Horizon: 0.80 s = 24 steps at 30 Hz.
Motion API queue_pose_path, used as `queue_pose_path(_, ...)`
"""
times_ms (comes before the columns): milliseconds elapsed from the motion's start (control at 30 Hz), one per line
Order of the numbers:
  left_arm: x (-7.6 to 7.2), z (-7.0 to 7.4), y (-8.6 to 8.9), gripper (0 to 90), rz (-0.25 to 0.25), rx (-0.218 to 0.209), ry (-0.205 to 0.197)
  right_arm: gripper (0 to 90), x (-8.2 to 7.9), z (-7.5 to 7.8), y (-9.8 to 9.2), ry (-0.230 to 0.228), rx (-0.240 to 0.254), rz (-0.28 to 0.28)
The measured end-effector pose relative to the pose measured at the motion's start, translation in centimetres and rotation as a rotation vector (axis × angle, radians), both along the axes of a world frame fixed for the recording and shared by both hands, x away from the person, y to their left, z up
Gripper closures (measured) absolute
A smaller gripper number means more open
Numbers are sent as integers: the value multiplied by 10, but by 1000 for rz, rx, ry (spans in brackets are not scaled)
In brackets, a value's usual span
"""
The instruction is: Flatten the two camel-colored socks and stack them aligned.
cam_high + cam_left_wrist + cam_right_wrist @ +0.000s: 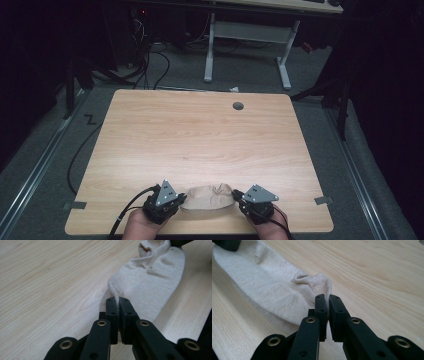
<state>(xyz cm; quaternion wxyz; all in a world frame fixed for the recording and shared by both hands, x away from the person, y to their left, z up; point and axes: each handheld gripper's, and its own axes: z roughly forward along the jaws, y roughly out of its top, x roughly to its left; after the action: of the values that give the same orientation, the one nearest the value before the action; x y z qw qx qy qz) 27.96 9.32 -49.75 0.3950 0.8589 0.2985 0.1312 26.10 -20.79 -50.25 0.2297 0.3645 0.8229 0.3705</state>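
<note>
Dark room, grey carpet, a white-legged desk at the back; work surface is a light wood-grain table (200, 135) with a small grey grommet (238, 106) near its far edge.

Object: one beige knitted cotton sock (207, 199), lying flat at the near edge of the table, between my two tools. Its long axis runs left to right, roughly parallel to that edge.

Left gripper (119, 300): jaws closed, pinching a raised fold of the sock's left end. Right gripper (328, 298): jaws nearly together, clamped on the bunched knit at the sock's right end; from the high view it sits at (240, 196).

So each hand has one end, and neither is nearer than the other. My reading: the next move turns on that left-right axis. Pulling the hands apart along it should stretch the sock flat; bringing one end over the other would fold it. Uneven pull risks a slip from the thin left pinch.
</note>
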Motion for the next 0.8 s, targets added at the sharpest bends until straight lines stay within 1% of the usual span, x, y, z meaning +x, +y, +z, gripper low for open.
queue_pose_path(133,0,-4,-3,863,2,44,3,854,0,-5,1,29,-7,2)
queue_pose_path(167,1,-6,-3,862,3,54,6,854,1,-7,1,32,-15,8)
queue_pose_path(233,3,-10,-4,861,3,70,15,854,2,-9,2,46,-24,13)
queue_pose_path(367,8,-15,-5,859,11,92,20,853,2,-12,5,65,-39,16)
queue_pose_path(600,19,-22,-4,846,25,100,38,847,7,-19,8,92,-58,22)
queue_pose_path(800,21,-22,-4,816,32,94,37,835,8,-20,8,100,-53,16)
